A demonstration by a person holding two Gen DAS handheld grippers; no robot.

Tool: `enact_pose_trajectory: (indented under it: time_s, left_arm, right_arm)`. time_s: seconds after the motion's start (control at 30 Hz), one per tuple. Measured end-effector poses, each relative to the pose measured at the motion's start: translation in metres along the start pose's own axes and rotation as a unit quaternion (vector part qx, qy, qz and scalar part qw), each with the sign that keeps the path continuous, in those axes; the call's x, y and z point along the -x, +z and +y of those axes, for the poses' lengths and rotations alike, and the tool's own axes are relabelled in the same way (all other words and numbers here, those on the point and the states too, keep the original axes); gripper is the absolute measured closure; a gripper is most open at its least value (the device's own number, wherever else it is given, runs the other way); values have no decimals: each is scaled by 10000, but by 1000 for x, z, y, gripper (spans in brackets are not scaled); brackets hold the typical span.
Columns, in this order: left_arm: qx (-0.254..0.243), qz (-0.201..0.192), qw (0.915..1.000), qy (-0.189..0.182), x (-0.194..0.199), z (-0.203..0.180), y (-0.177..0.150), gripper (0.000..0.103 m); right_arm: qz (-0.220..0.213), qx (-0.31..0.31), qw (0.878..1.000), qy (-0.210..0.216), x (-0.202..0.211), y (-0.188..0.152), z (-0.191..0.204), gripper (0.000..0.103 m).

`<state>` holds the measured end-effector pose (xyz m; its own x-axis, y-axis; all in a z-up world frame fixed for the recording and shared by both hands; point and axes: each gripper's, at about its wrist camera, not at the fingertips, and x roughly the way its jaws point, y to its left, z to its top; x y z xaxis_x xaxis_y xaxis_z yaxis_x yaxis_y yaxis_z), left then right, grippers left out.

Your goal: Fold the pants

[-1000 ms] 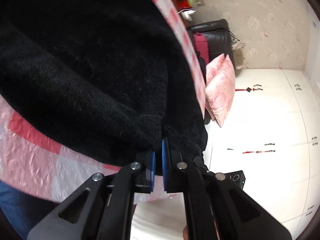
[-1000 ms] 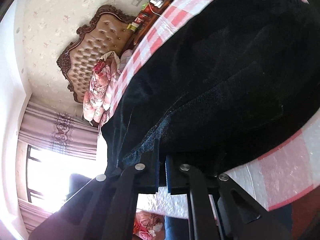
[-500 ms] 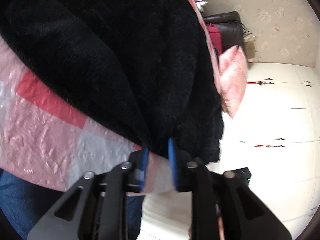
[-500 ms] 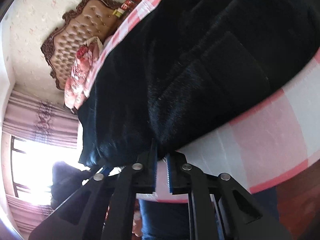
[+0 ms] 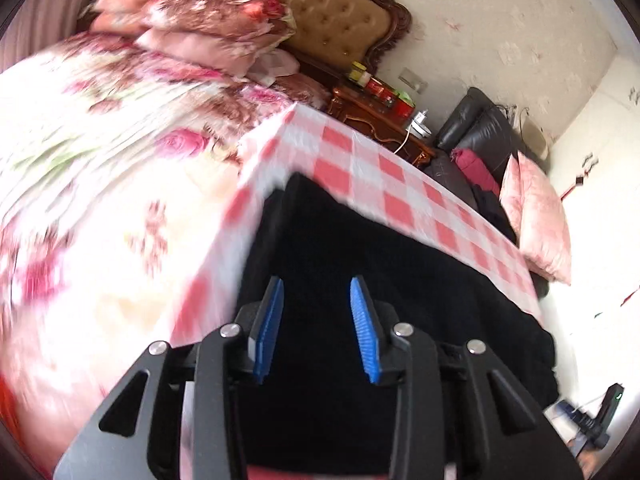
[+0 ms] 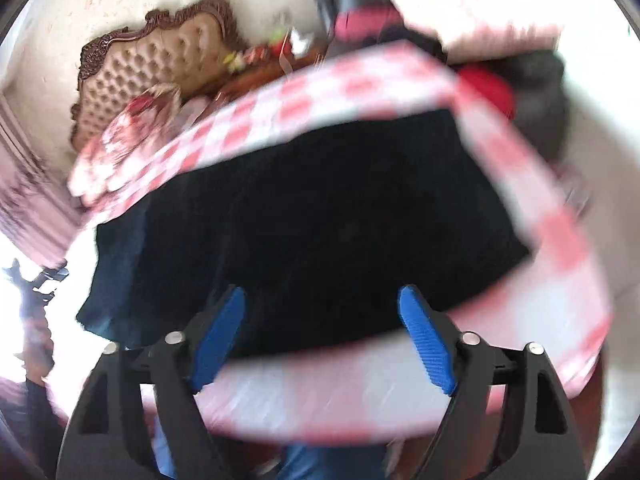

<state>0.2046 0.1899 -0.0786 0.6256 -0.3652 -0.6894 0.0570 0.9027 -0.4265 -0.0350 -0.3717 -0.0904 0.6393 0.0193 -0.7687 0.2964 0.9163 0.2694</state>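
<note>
1. Lying flat on the desk [image 5: 400, 184]: black pants [image 5: 400, 288], folded into a broad dark slab. It covers most of the near half of the red-and-white checked cloth.
2. Long axis runs along the desk's long edge; one end droops off the desk's end in the right wrist view [image 6: 116, 280].
3. Left claw [image 5: 318, 326]: jaws opening, narrow gap, above the pants, nothing pinched.
4. Right claw [image 6: 322, 336]: jaws opening, wide, over the near edge of the pants, nothing between the pads.
5. Around: bed with floral quilt [image 5: 100, 152] right against the desk, stacked floral pillows [image 5: 208, 24], tufted headboard [image 5: 320, 8], wooden nightstand [image 5: 376, 120] with clutter, black leather sofa [image 5: 480, 132], pink cushion [image 5: 540, 216].
6. Room: pale floor, patterned wallpaper. Both views motion-blurred.
</note>
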Motion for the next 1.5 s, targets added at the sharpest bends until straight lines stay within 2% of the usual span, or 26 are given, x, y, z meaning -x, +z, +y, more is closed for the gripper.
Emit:
enact_pose_trajectory:
  time_s: [0.07,0.1,0.17,0.27,0.3,0.4,0.47,0.53,0.63,0.67,0.7,0.77,0.83,0.97,1.03,1.1,1.27,1.33,1.37,1.43,1.5]
  left_arm:
    - [-246,133,9993,262,-26,10,28,69]
    - [-405,207,9987,250,-37,10,37,69]
    - [-606,277,9966,476,-51,15,47,69]
    - [-879,580,9927,588,-77,12,53,69]
    - [-914,695,9912,662,-85,16,51,77]
    - [-1035,865,9879,768,-96,14,48,92]
    - [-1017,824,9880,816,-91,15,50,93]
    - [-700,793,9908,845,-88,27,55,100]
    - [-624,912,9901,864,-93,30,50,96]
    - [-648,829,9908,852,-90,29,50,82]
    - [-561,726,9933,703,-81,29,50,61]
    - [-410,394,9973,464,-51,29,47,56]
    - [-241,353,9982,428,-17,34,32,56]
    - [177,217,9992,294,52,53,-35,57]
    - [433,219,9987,172,68,62,-63,61]
    - [704,278,9971,34,73,68,-82,69]
    - [767,451,9958,-194,61,66,-95,74]
    - [600,515,9968,-108,55,59,-94,77]
    - [542,573,9969,-67,52,56,-94,95]
    - [449,535,9968,381,52,59,-93,98]
    - [657,545,9959,313,55,72,-93,98]
  right_arm:
    - [-160,164,9990,-371,-11,15,-3,24]
    - [-182,201,9984,-501,-18,20,-4,24]
    - [-21,202,9965,-817,-37,24,-8,24]
    - [74,204,9939,-1081,-54,19,-19,24]
    - [115,331,9922,-1196,-60,17,-18,23]
    - [89,723,9860,-1502,-71,13,-2,22]
    - [76,764,9850,-1543,-71,8,-3,22]
    - [64,737,9855,-1530,-70,5,-5,21]
    - [52,836,9832,-1623,-71,1,-2,21]
    - [48,836,9832,-1623,-72,2,-2,20]
    - [56,821,9836,-1604,-72,3,-2,20]
    - [69,824,9843,-1560,-70,2,-3,20]
    - [45,858,9842,-1549,-70,1,-3,19]
    - [9,814,9851,-1512,-70,0,-4,17]
    - [15,795,9853,-1510,-71,0,-3,16]
    - [12,784,9849,-1544,-71,0,-2,15]
    - [32,776,9853,-1521,-71,1,-3,15]
    - [33,774,9859,-1483,-70,0,-4,15]
    - [40,781,9859,-1481,-70,1,-4,15]
    - [55,788,9857,-1486,-70,1,-4,15]
    - [68,787,9860,-1471,-70,1,-4,15]
